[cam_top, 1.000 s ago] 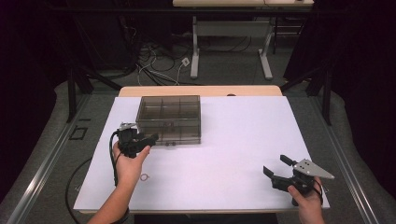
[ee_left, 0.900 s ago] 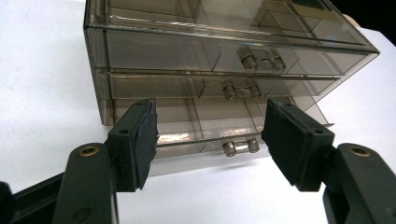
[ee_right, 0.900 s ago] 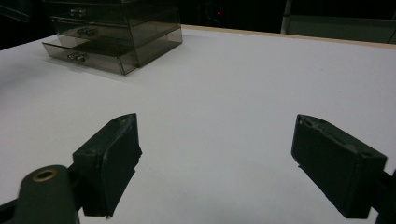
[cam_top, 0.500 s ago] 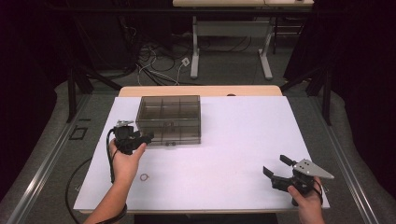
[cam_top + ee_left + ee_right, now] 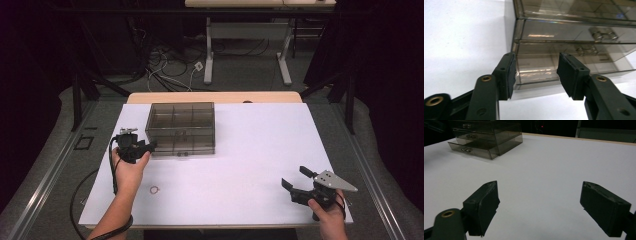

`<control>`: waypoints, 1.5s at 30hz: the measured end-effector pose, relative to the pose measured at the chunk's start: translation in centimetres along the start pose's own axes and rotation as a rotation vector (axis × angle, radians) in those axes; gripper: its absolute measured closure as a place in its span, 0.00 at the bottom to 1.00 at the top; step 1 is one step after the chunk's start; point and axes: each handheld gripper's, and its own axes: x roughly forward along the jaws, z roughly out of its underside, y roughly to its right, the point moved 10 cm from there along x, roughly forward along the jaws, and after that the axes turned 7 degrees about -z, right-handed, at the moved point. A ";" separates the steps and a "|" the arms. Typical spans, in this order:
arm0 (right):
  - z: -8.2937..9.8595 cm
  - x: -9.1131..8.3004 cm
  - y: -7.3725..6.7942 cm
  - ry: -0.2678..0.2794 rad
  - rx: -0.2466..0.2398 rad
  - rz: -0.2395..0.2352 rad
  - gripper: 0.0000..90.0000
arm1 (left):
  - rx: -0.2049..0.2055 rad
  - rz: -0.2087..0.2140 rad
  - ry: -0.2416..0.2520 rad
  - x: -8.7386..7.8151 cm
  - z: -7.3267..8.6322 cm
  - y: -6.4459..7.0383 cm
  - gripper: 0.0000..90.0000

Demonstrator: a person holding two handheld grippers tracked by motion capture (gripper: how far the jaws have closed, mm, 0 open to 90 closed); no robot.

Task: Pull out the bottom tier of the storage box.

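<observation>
The white table (image 5: 250, 165) is taking up the middle of the high view, and the smoky clear drawer box (image 5: 181, 127) is sitting on it left of centre, toward the upper part of the white surface. It is showing 3 compartments across its top and small knobs on its front. In the right gripper view the bottom drawer (image 5: 472, 149) is standing slightly pulled out at the upper left of the frame.

Your left gripper (image 5: 146, 147) is sitting at the box's lower left corner. In the left gripper view its jaws are standing apart, with the corner of the box (image 5: 534, 67) lying between and just beyond the pads, not yet clamped. Your right gripper (image 5: 295, 180) is resting at the lower right of the high view, well apart from the box, jaws spread wide over bare table.

You are looking to be lining up on the box's front corner. The next move is probably calling for easing the left jaws forward and closing them on that edge. A small ring (image 5: 155, 189) is lying near your left wrist.
</observation>
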 end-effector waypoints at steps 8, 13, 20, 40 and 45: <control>0.1 0.0 0.0 -0.003 -0.001 -0.003 0.16 | 0.007 -0.025 -0.030 0.5 0.1 -0.2 0.65; 0.1 0.0 0.0 -0.005 0.002 -0.002 0.16 | 0.045 -0.050 -0.053 1.1 0.1 -0.1 0.68; 0.1 0.0 0.0 -0.007 0.002 -0.003 0.16 | 0.103 -0.079 -0.077 1.8 0.2 -0.1 0.72; 0.2 0.1 0.0 -0.010 -0.007 -0.005 0.16 | 0.122 -0.115 -0.130 3.4 0.6 -0.2 0.79; 0.2 0.1 -0.1 -0.008 -0.005 -0.011 0.16 | 0.113 -0.122 -0.137 3.6 0.6 -0.4 0.80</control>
